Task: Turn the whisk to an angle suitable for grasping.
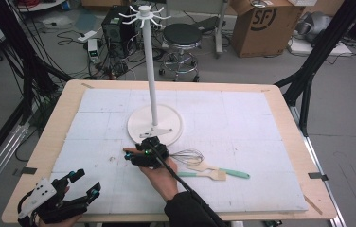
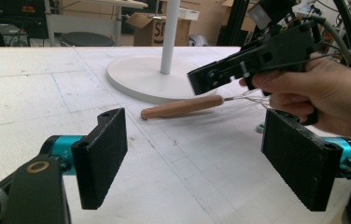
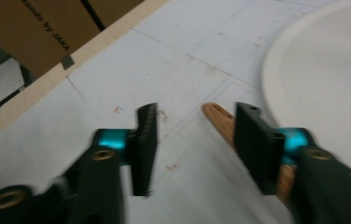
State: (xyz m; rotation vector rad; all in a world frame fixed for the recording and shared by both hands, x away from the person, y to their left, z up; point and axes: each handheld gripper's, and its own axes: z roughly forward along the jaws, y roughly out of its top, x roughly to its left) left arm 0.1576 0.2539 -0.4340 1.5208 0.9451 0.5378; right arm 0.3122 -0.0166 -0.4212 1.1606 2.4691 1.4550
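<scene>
Nearest the high view's lens, the left gripper (image 1: 79, 185) rests at the near-left corner of the surface (image 1: 95, 127), its jaws spread wide with nothing between them; it looks parked there to leave the middle free.

Largest of what stands ahead of the right gripper (image 1: 144, 145) is the white rack (image 1: 153, 90), a tall post with hooks at its top rising from a round base (image 3: 323, 70). That base lies just beyond and beside this gripper's jaws and is the main thing in the way of any sweep forward.

Next comes the whisk (image 1: 185, 156), lying flat just to the right gripper's right, its wooden handle (image 2: 180, 107) pointing toward the base, probably so it can be picked up by the handle. The right gripper's jaws stand partly apart and hold nothing; the handle's tip (image 3: 218, 116) lies past them, under the right-hand jaw.

Smaller still, two green-handled wooden spatulas (image 1: 214, 172) lie farther right, clear of the gripper.
</scene>
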